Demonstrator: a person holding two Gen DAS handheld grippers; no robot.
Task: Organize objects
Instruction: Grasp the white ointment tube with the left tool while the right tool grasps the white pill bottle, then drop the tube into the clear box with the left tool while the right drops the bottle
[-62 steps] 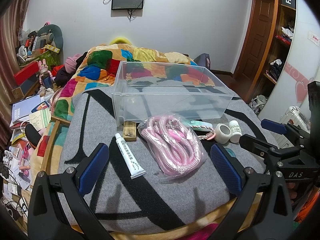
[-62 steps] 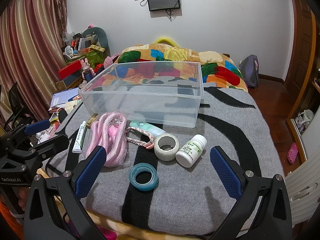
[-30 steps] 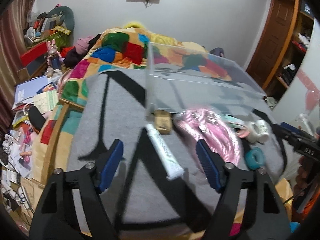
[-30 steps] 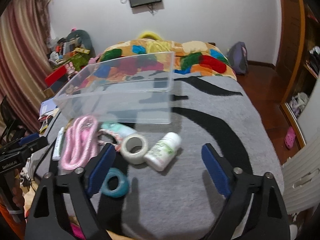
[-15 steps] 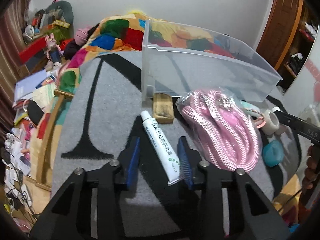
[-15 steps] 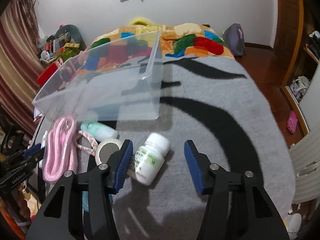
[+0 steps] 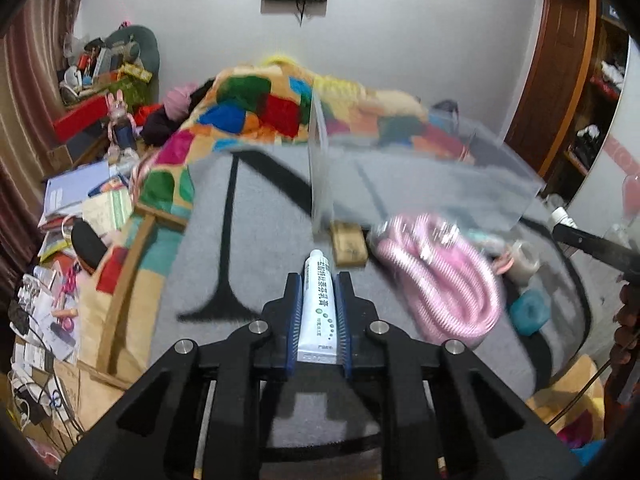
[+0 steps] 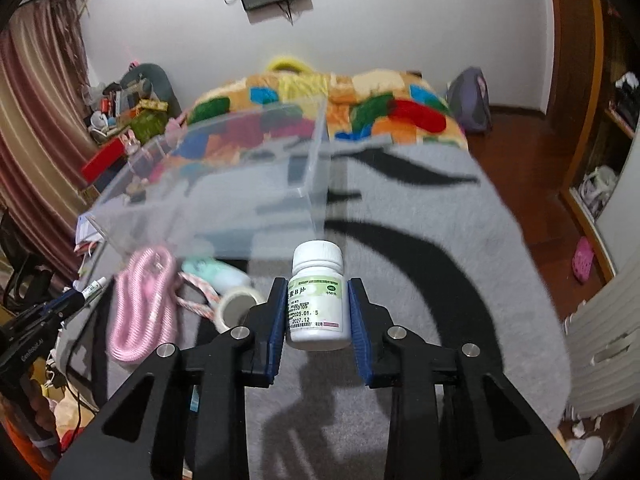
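Observation:
My left gripper (image 7: 319, 280) is shut on a white ointment tube (image 7: 319, 308) and holds it above the grey blanket (image 7: 256, 248). My right gripper (image 8: 317, 286) is shut on a white pill bottle (image 8: 317, 300), also lifted. The clear plastic bin (image 7: 420, 176) stands ahead of both; it also shows in the right wrist view (image 8: 224, 184). A bagged pink rope (image 7: 440, 280), a small wooden block (image 7: 349, 245), a white tape roll (image 7: 524, 258) and a teal tape roll (image 7: 530, 312) lie on the blanket in front of the bin.
A mint-green tube (image 8: 216, 272) and a braided cord (image 8: 198, 300) lie by the tape roll (image 8: 236, 306). A patchwork quilt (image 7: 264, 112) lies behind the bin. Clutter of books and papers (image 7: 76, 208) covers the floor at left. The bed edge drops off at right (image 8: 552, 320).
Both grippers have closed: the left on the ointment tube, the right on the pill bottle. Both objects have been lifted off the blanket.

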